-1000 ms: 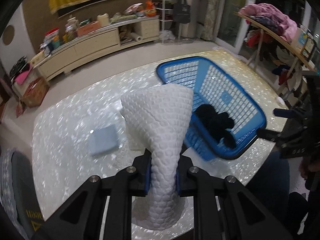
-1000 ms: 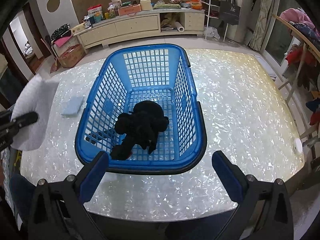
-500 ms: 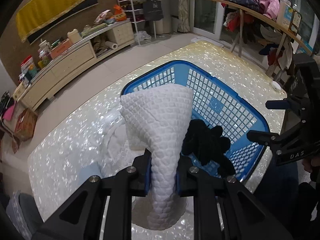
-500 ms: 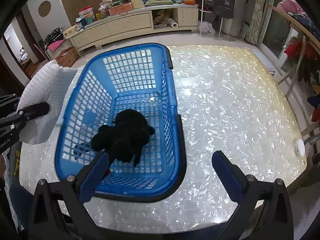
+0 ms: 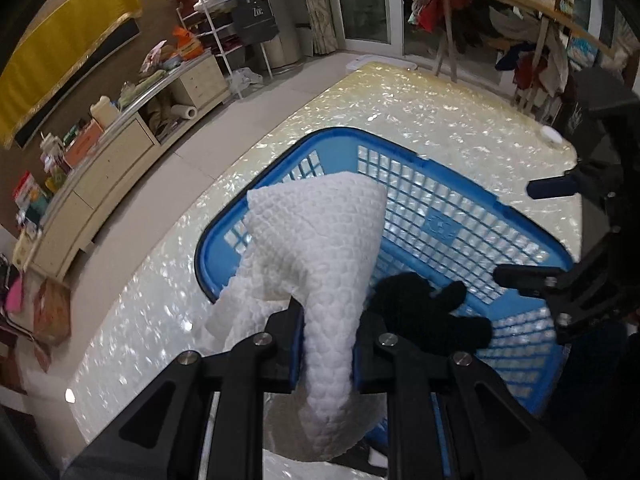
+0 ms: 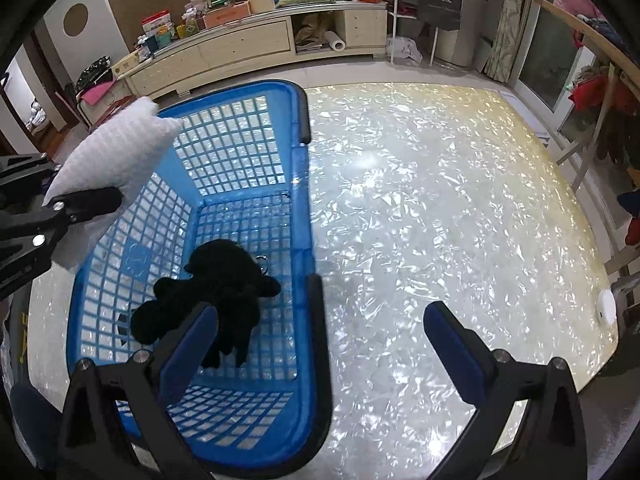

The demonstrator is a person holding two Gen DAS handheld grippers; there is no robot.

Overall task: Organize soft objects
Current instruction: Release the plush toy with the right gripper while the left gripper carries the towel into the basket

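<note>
Left gripper (image 5: 326, 344) was clamped on white quilted cloth (image 5: 320, 248) above the blue basket (image 5: 460, 220) rim, right gripper (image 6: 316, 344) gaped empty; best to clear the rim, release beside black plush (image 6: 212, 292).
</note>
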